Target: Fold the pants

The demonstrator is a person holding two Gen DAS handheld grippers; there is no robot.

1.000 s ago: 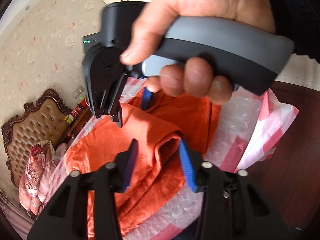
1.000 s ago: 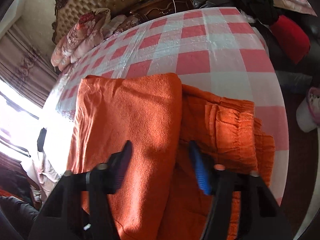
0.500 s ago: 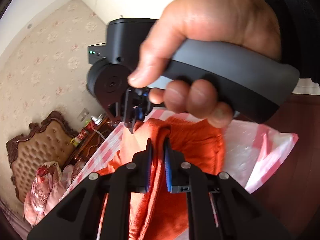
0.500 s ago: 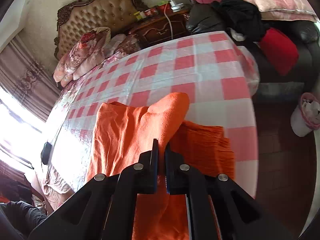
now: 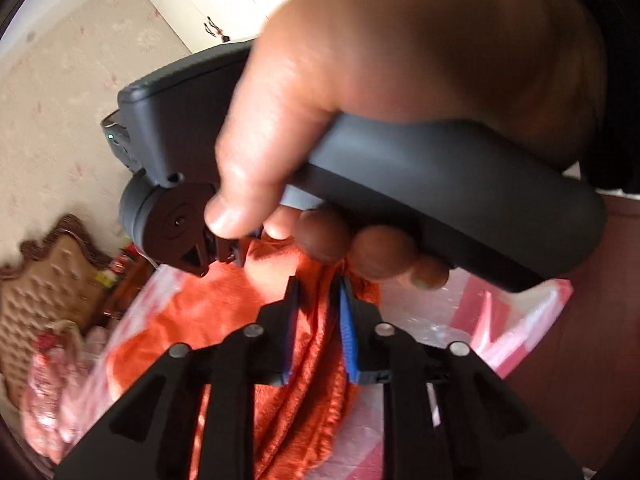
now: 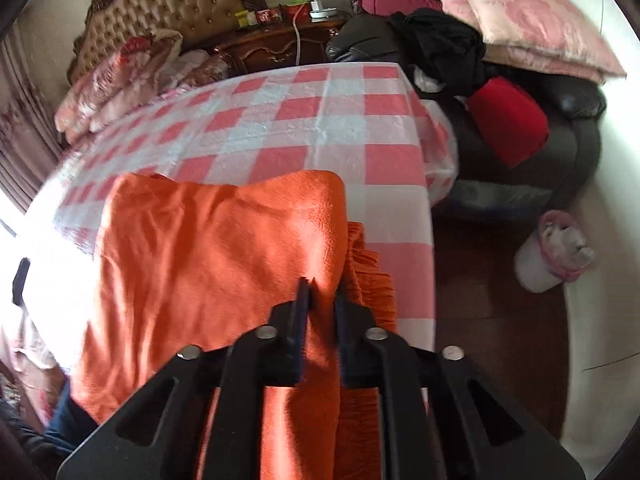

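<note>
While both grippers are carrying the near fold of the orange fleece pants (image 6: 208, 264) over the rest of the garment, the step calls for keeping the two held points level and moving together, so that the raised edge is landing square on the layer beneath rather than skewed. The left gripper (image 5: 316, 320) is standing partly open with a bunched ridge of the orange cloth between its blue pads; its jaws have just been opening, and whether the pads are pressing on the cloth I cannot tell. The right gripper (image 6: 320, 300) is in like condition: cloth is running between its pads, the jaws have just been opening, and a firm grip is not confirmed. In my judgement the cloth could be slipping free before the fold is laid, so the release ought to be coming only once the edge is resting flat.

The pants are lying on the counter, on its red-and-white checked plastic cloth (image 6: 320, 120), at the near edge. The fabric is looking soft, thick and napped, wrinkled across the upper layer. A gathered, ribbed part is showing at the right side under the raised fold. The person's hand (image 5: 420, 92) is wrapping the right gripper's grey handle.
</note>
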